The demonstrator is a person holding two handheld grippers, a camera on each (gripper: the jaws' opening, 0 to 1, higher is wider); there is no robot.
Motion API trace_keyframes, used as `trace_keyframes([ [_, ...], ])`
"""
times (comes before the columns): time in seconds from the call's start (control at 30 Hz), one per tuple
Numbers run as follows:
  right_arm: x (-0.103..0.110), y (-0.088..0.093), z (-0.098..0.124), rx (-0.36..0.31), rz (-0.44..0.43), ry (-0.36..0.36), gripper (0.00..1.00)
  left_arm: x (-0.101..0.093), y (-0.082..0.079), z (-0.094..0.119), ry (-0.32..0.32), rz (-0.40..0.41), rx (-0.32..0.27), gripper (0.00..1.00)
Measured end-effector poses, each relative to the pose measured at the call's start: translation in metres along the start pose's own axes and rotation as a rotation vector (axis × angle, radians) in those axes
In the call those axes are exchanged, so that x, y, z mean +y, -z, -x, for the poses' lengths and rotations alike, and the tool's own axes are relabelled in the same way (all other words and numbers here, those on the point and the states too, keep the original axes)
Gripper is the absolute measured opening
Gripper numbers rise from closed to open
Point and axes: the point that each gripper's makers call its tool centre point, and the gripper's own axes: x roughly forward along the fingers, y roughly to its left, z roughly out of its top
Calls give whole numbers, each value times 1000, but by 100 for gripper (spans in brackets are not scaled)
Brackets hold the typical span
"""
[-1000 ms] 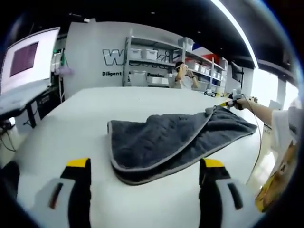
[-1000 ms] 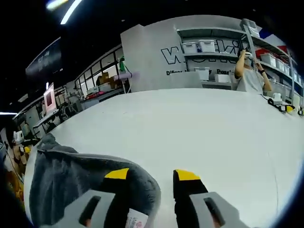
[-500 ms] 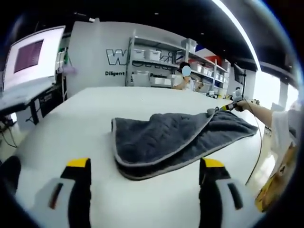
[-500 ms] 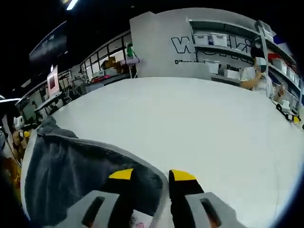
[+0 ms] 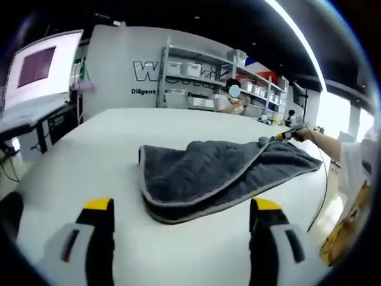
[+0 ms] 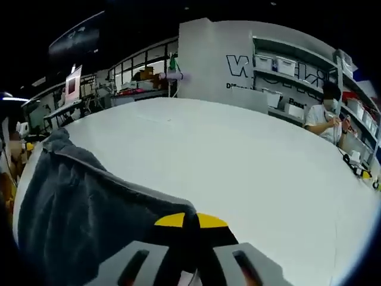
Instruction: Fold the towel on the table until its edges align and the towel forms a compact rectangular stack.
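A dark grey towel (image 5: pixel 208 173) with a pale border lies rumpled and partly folded over on the white table (image 5: pixel 89 155). My left gripper (image 5: pixel 182 205) hovers open just short of the towel's near edge, nothing between its yellow-tipped fingers (image 5: pixel 98 204). At the far right corner of the towel, my right gripper (image 5: pixel 284 134) pinches the cloth, held by a person's hand (image 5: pixel 308 131). In the right gripper view the towel (image 6: pixel 77 202) drapes to the left and its border runs up between the jaws of the right gripper (image 6: pixel 190 221), which is shut on the corner.
A monitor (image 5: pixel 38 65) stands off the table's left side. Shelves with white bins (image 5: pixel 190 74) line the back wall, and a person (image 5: pixel 233 98) stands there. A wide bare stretch of table (image 6: pixel 238 155) lies beyond the right gripper.
My right gripper's jaws have closed from a narrow gap onto the towel's corner. The left gripper stays open; its view has barely shifted.
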Motion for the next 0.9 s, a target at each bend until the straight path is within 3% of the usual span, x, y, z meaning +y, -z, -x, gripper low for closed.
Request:
trace_keyframes([
  [0.17,0,-21,23,-100,58,33,4,-5,-3,2,16,-5,-13,99],
  [0.4,24,-47,76,-258,183,41,4,-9,-7,6,31,-8,-32,99],
  [0.63,52,-45,133,-351,312,75,4,-16,-11,12,48,-14,-48,99],
  [0.9,96,-41,174,-471,399,69,4,-26,-15,18,61,-26,-60,98],
])
